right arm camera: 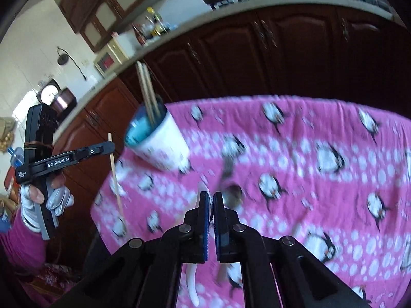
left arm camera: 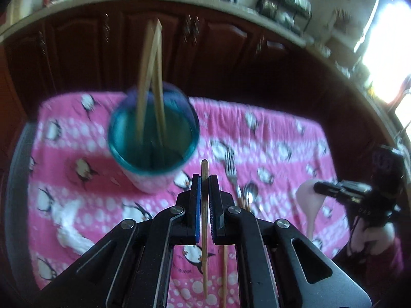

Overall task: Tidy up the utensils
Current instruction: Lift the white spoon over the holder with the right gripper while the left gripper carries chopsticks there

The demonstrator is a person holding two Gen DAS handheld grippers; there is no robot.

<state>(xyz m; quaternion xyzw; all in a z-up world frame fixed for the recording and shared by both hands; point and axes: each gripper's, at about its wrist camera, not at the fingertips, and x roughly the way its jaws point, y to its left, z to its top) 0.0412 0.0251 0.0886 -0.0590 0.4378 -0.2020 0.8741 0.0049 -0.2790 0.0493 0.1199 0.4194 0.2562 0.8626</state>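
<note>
A white cup with a teal inside [left arm camera: 153, 143] stands on the pink penguin cloth and holds two wooden chopsticks [left arm camera: 151, 77]; it also shows in the right wrist view [right arm camera: 156, 141]. My left gripper [left arm camera: 205, 179] is shut on a single wooden chopstick [left arm camera: 204, 231], held upright just right of the cup; that chopstick shows in the right wrist view [right arm camera: 115, 179]. My right gripper [right arm camera: 211, 200] is shut on a pale pink spoon [right arm camera: 192, 282], seen in the left wrist view [left arm camera: 309, 200]. A fork [left arm camera: 231, 172], a metal spoon [left arm camera: 250, 192] and another chopstick [left arm camera: 224, 274] lie on the cloth.
The pink cloth [right arm camera: 321, 128] covers a small table. Dark wooden cabinets [right arm camera: 282, 59] under a cluttered counter stand close behind it. The fork [right arm camera: 227, 164] and metal spoon [right arm camera: 232, 195] lie just ahead of my right gripper.
</note>
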